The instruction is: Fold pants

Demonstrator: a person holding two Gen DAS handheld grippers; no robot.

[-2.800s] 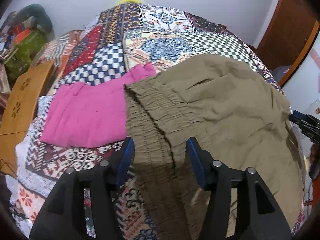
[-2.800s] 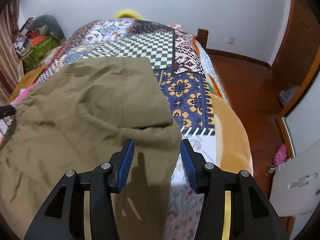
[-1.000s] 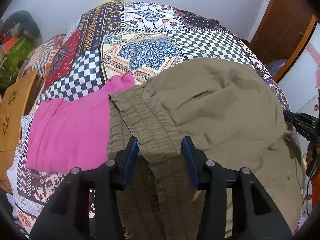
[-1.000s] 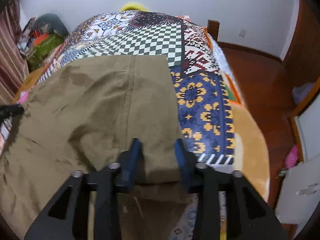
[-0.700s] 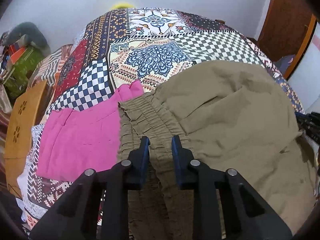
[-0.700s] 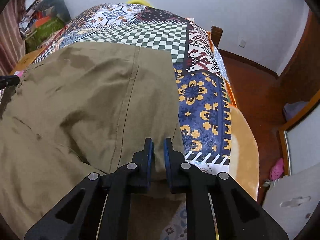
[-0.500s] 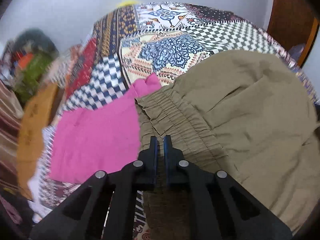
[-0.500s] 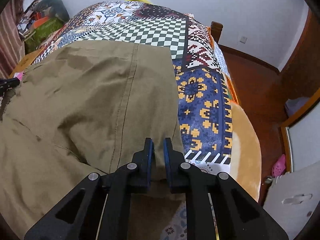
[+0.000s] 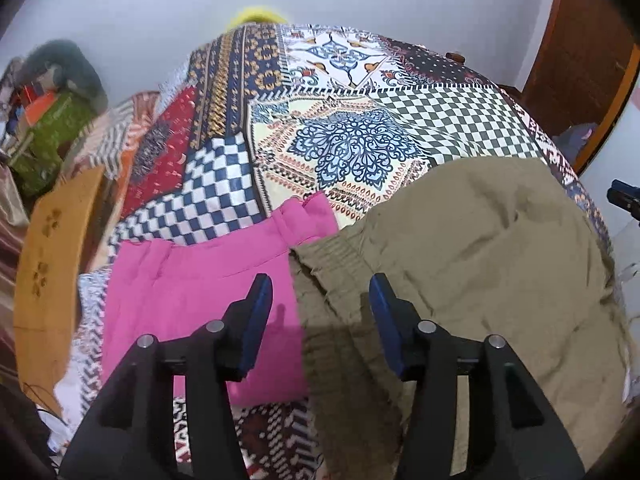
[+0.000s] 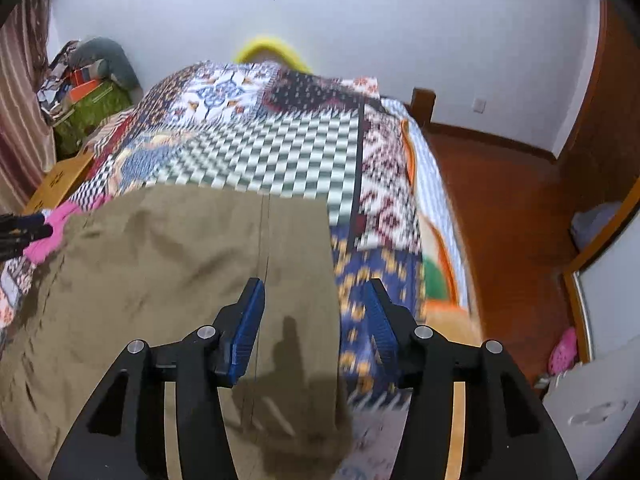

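Olive-brown pants [image 9: 472, 256] lie folded on the patchwork bed cover [image 9: 352, 152], with the gathered elastic waistband [image 9: 332, 256] at their left end. My left gripper [image 9: 320, 320] is open and empty, raised above the waistband's near corner. In the right wrist view the pants [image 10: 180, 264] show a straight far edge and a seam down the middle. My right gripper [image 10: 314, 320] is open and empty above the pants' right edge. The tip of the right gripper [image 9: 624, 198] shows at the far right of the left wrist view.
A folded pink garment [image 9: 192, 280] lies beside the waistband on the left. A wooden headboard [image 9: 52, 272] and a heap of bags [image 9: 52, 120] are at the left. The wooden floor [image 10: 512, 216] and a pink slipper [image 10: 564, 350] lie right of the bed.
Both grippers were shut on the pants, left on the waistband and right on the leg end. Both have let go, opened wide and lifted; the pants now lie flat.
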